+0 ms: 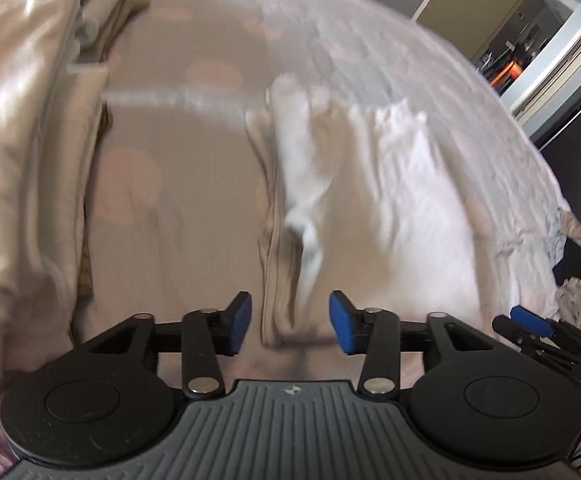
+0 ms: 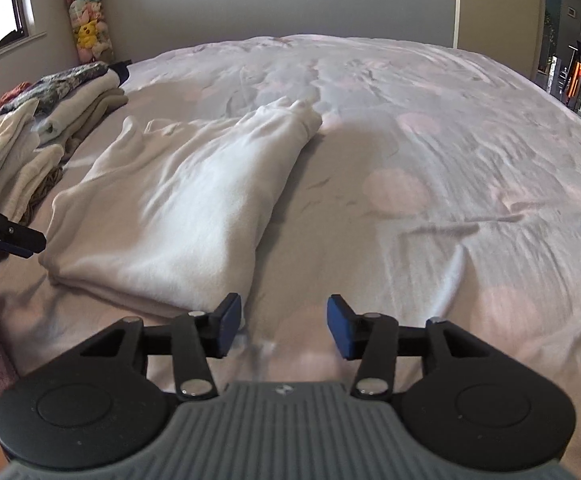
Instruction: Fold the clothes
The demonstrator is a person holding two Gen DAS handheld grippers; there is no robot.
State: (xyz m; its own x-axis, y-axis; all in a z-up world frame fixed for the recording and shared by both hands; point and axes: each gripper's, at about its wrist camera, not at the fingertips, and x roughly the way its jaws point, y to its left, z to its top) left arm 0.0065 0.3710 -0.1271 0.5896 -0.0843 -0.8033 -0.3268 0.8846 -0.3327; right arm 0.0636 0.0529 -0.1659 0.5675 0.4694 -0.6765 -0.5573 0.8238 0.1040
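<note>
soft matt fleece garment (image 2: 178,208) on a wrinkled cotton-like bedspread (image 2: 430,152); matt black plastic hand-held gripper (image 2: 284,326).

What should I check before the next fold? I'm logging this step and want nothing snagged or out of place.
1. Left gripper free of cloth: ok, open with nothing pinched, the edge lying below it.
2. Right gripper free: ok, open over the bedsheet.
3. White garment folded lengthwise and flat: ok, though its far end is rumpled.
4. Space to its right on the bed: ok.
5. Folded pile apart from the garment: ok.
6. Layers aligned underneath: cannot tell.
</note>
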